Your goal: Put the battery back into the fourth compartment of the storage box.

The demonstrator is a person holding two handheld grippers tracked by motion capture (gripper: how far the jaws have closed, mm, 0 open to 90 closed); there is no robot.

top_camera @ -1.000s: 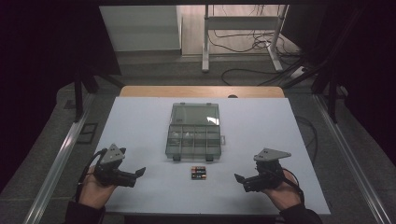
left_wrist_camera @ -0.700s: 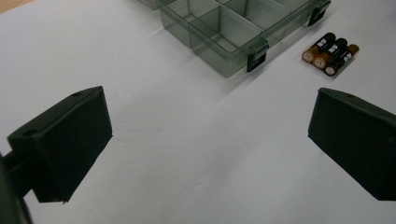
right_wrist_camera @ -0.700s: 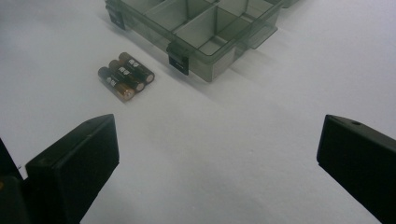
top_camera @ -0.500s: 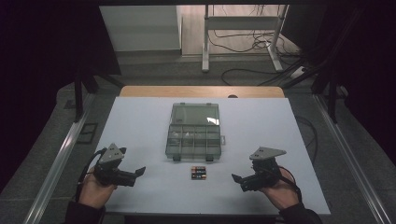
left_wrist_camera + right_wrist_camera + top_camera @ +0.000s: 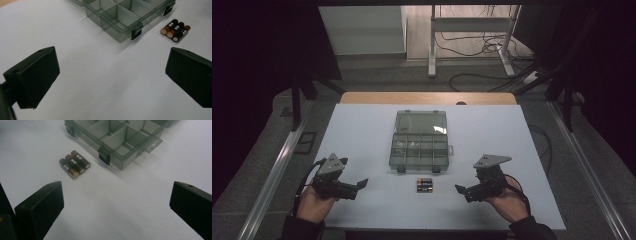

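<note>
A clear grey compartment box (image 5: 419,150) lies open mid-table, its lid folded flat behind it. Three AA batteries (image 5: 424,185) lie side by side just in front of it. My left gripper (image 5: 361,186) rests on the table at the front left, open and holding nothing, pointing right towards the batteries. At the front right, my right gripper (image 5: 460,192) is open and holding nothing, pointing left at them. In the left gripper view the batteries (image 5: 175,30) and box (image 5: 120,17) lie ahead of the wide-apart jaws. The right gripper view shows the batteries (image 5: 74,164) next to the box's latch (image 5: 104,158).
The white table top (image 5: 362,130) has bare room on both sides of the box. A wooden strip (image 5: 427,98) runs along its far edge. Metal rails (image 5: 277,170) flank the table, and cables (image 5: 472,50) lie on the floor beyond.
My right gripper has shifted a little to the left, closer to the batteries. The left gripper, box and batteries have stayed put.
</note>
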